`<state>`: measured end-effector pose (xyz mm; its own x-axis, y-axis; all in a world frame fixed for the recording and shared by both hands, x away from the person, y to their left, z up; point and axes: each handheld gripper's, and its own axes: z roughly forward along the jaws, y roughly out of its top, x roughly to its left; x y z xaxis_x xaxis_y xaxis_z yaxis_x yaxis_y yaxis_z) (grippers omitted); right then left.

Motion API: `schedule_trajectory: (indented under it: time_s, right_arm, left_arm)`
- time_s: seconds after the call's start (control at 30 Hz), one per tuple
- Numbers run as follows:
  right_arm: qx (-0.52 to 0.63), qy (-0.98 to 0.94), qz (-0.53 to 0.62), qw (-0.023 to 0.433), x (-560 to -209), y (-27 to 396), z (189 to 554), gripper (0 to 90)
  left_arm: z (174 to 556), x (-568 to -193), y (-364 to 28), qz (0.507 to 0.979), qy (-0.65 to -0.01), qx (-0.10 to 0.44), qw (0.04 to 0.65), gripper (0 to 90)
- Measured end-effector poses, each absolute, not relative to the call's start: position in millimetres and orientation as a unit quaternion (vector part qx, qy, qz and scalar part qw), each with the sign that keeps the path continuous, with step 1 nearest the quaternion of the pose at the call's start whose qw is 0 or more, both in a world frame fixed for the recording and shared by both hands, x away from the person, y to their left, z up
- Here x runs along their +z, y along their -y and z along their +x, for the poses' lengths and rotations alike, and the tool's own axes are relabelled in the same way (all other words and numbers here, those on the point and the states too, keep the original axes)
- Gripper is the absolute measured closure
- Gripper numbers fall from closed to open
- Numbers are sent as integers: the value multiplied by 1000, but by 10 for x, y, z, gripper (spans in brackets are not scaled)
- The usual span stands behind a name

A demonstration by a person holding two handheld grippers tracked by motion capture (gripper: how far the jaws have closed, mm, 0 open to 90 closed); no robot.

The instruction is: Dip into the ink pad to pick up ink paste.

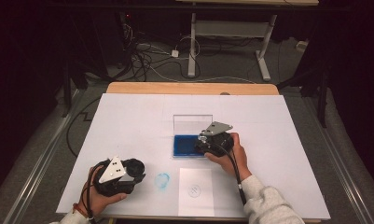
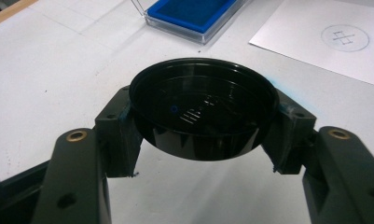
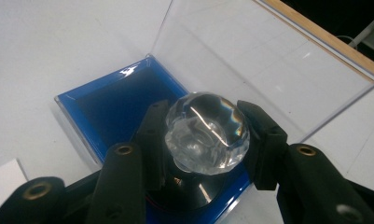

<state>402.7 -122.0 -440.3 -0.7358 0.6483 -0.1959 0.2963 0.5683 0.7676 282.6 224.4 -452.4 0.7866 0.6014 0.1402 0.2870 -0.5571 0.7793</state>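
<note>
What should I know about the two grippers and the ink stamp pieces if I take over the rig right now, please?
Left gripper: shut on the black round cap, near the table's front left.
Right gripper: shut on the clear faceted knob, held over the blue ink pad in its open clear case.
White sheet with a circled mark lies in front; a blue smudge sits beside it.
Done: cap off.
Probably left: stamp the sheet, recap.

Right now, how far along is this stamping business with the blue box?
Done: the black cap is off, gripped in the left gripper, and a blue smudge already marks the table beside the white sheet. In hand: the right gripper holds the clear knob over the open blue ink box. Left, probably: the sheet's drawn circle shows no blue ink yet.
</note>
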Motion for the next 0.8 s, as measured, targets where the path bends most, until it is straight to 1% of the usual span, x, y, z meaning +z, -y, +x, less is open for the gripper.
schedule_trajectory:
  time_s: [0.1, 0.5, 0.8]
  right_arm:
    - [384, -847, 284, 232, -4358, 1272, 4030, 575]
    - [430, -821, 279, 252, -4004, 1479, 3918, 575]
    - [454, -809, 270, 258, -3771, 1611, 3797, 575]
  left_arm:
    - [2837, -4526, -2238, 859, -259, 200, 394, 370]
    - [2844, -4532, -2199, 865, -254, 201, 384, 370]
    - [2856, -4550, -2224, 865, -257, 199, 381, 370]
